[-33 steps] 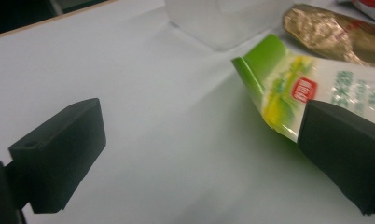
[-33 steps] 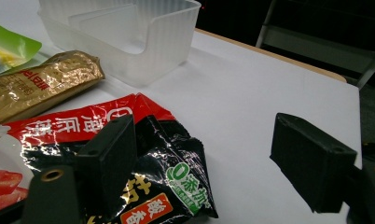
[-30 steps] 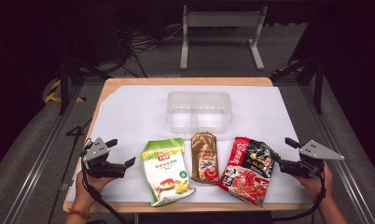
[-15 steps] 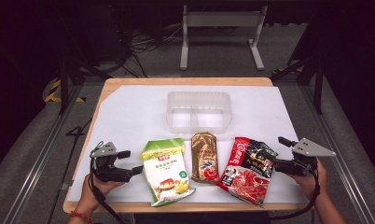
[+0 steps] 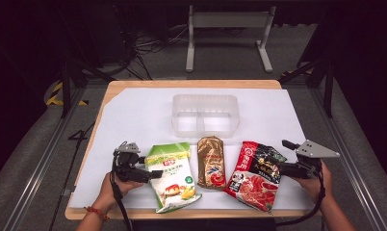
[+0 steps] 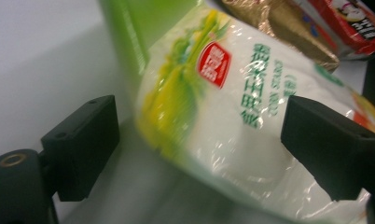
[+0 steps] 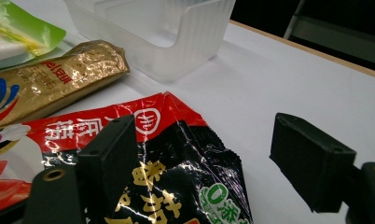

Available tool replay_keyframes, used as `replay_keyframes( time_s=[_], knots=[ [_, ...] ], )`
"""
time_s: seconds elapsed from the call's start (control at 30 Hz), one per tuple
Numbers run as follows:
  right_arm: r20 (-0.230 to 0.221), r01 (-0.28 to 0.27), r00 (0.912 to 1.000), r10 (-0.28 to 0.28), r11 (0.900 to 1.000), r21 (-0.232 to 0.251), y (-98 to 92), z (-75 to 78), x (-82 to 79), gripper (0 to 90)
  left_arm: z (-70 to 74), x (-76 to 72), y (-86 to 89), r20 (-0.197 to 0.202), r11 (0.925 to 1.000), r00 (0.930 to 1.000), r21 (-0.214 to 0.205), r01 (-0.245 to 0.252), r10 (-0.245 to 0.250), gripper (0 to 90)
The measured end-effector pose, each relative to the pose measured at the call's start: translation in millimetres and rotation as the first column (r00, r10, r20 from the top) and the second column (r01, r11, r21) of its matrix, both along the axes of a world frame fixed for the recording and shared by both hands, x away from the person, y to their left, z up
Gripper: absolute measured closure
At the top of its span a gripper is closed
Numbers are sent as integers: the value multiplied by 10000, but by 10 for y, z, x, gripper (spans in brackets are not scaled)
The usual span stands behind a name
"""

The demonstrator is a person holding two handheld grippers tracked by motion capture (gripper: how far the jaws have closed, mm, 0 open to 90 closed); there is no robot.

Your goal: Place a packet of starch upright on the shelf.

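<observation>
On the tabletop (image 5: pixel 134 103), three packets lie in a row: corn starch bag (image 5: pixel 172 175) left, middle packet (image 5: pixel 211 161), noodle packet (image 5: pixel 255 174) right. Behind them sits a tray (image 5: pixel 204 115), apparently two-compartment.

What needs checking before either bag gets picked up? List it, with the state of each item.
1. Left gripper jaws open: ok, both stand apart in the left gripper view.
2. Green-and-white bag between the left jaws: ok, its edge lies between them, no pad pressing yet.
3. Right gripper jaws open: ok, wide apart.
4. Red-and-black bag lined up with the right jaws: ok, its corner lies between them, unclamped.
5. Clear two-compartment container empty: ok, both compartments look empty.
6. Gold packet clear of both grippers: ok, it lies between the two bags; whether it touches them, cannot tell.
</observation>
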State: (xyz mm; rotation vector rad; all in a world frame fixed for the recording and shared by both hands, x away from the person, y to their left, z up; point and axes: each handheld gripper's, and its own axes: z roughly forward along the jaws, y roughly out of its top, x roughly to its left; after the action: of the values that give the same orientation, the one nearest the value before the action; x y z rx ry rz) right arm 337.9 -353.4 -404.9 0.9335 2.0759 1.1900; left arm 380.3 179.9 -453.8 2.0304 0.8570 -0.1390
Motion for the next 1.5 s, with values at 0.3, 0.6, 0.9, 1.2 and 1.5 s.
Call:
replay_keyframes(
  time_s=[0.3,0.6,0.9,1.2,1.5],
  knots=[
    [-108,-235,9997,238,9993,274,16,0,17,228,17,83,-262,-349,9989,9986,226,404,-396,223],
    [-120,-493,9987,498,9980,387,23,5,-12,224,-4,57,-229,-520,9975,9966,-342,624,-642,593],
    [-135,-469,9988,474,9982,371,16,-4,-23,224,51,1,-251,63,9975,9977,-169,683,-682,772],
    [-128,-488,9987,493,9981,363,-8,-14,-50,224,96,-51,-274,727,9979,9952,9,652,-651,820],
    [-88,-431,9990,435,9984,378,-17,-9,-65,224,202,-134,-295,1668,9977,9840,-151,658,-624,862]
  ],
)
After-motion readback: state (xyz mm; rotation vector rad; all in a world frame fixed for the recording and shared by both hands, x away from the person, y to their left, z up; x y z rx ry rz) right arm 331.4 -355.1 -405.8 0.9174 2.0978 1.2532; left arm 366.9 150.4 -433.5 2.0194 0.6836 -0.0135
